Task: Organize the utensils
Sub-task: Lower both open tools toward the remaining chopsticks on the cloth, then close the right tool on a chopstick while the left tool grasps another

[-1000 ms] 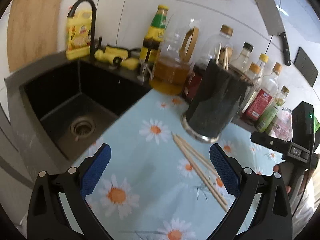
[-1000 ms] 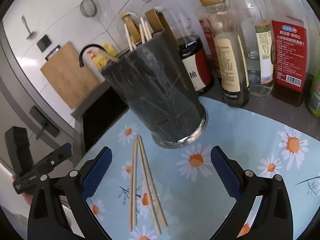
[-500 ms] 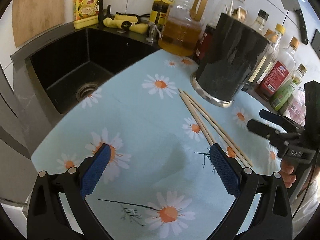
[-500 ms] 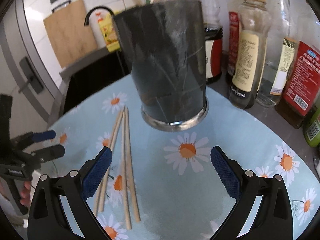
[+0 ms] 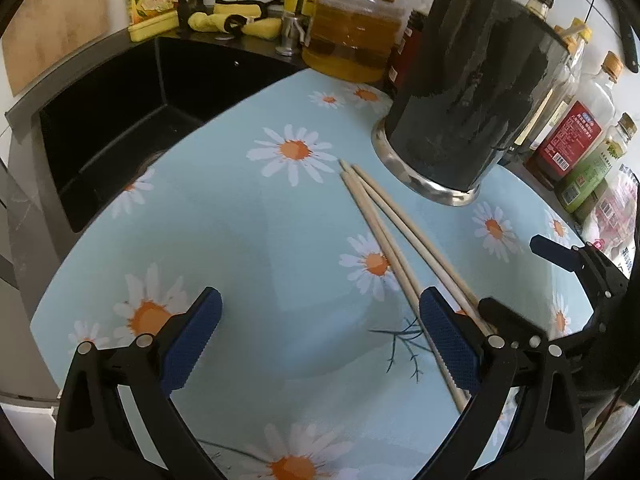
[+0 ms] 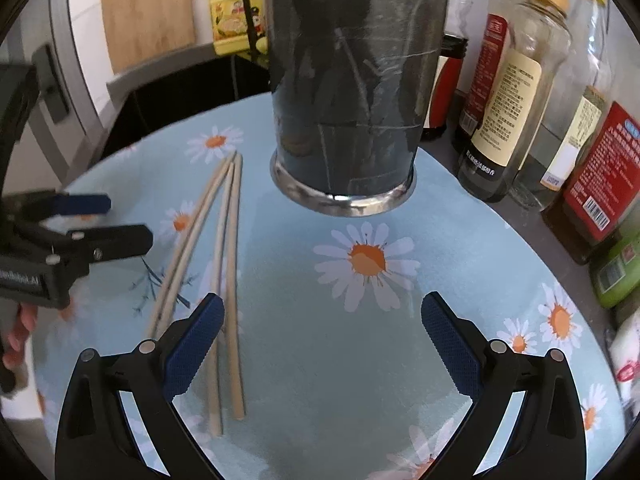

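Both the left gripper [image 5: 318, 338] and right gripper [image 6: 320, 338] gape empty, so centre one over the chopsticks [image 6: 224, 248] lying ahead before pinching and lifting toward the holder [image 6: 348, 92].

Black sink [image 5: 120, 120] left of the daisy cloth [image 5: 240, 240]. Oil jug [image 5: 348, 32], sauce bottles [image 6: 508, 92] behind. Cutting board [image 6: 148, 12] against wall.

We lose the near ends of the chopsticks [image 5: 390, 236] behind a gripper finger [image 5: 448, 340]; the holder [image 6: 352, 80] top is cut off.
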`<control>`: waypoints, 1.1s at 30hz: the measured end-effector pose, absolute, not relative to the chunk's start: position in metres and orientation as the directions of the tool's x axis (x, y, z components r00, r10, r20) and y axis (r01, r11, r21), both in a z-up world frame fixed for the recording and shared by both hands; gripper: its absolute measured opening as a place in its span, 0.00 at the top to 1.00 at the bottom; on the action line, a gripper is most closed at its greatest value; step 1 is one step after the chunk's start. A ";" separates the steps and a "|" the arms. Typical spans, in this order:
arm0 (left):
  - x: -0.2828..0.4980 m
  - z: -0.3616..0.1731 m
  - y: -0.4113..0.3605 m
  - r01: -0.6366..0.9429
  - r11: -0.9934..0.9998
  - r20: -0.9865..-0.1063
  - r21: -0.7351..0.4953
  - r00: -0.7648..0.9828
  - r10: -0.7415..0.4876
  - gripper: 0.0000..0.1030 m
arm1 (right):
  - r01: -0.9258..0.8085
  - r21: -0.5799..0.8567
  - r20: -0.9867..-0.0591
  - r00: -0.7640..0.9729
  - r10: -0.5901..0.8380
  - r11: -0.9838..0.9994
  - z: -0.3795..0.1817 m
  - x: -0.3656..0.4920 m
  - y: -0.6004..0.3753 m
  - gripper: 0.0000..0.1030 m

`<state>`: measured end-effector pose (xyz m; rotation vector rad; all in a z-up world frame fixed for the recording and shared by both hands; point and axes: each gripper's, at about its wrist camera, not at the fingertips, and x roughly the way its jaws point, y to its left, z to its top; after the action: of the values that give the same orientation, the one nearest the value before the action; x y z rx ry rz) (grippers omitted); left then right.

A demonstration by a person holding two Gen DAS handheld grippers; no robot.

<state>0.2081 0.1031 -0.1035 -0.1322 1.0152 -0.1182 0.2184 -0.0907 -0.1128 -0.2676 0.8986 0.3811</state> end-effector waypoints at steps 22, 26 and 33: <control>0.244 -0.108 0.090 0.010 0.999 -0.920 -0.045 0.389 -0.046 0.04 | -0.447 -0.077 -0.868 0.469 0.160 0.891 -0.114 0.247 -0.073 0.08; 0.252 -0.108 0.088 -0.033 0.999 -0.944 -0.041 0.328 -0.028 0.04 | -0.477 -0.118 -0.867 0.477 0.144 0.871 -0.113 0.248 -0.065 0.08; 0.254 -0.112 0.082 -0.076 0.997 -0.972 -0.002 0.234 0.015 0.04 | -0.454 -0.025 -0.873 0.444 0.202 0.891 -0.118 0.255 -0.075 0.08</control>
<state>0.2541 0.0820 -0.1116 -0.0526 1.3329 0.0625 0.2546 -0.0747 -0.1176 -0.2719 1.0351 0.4122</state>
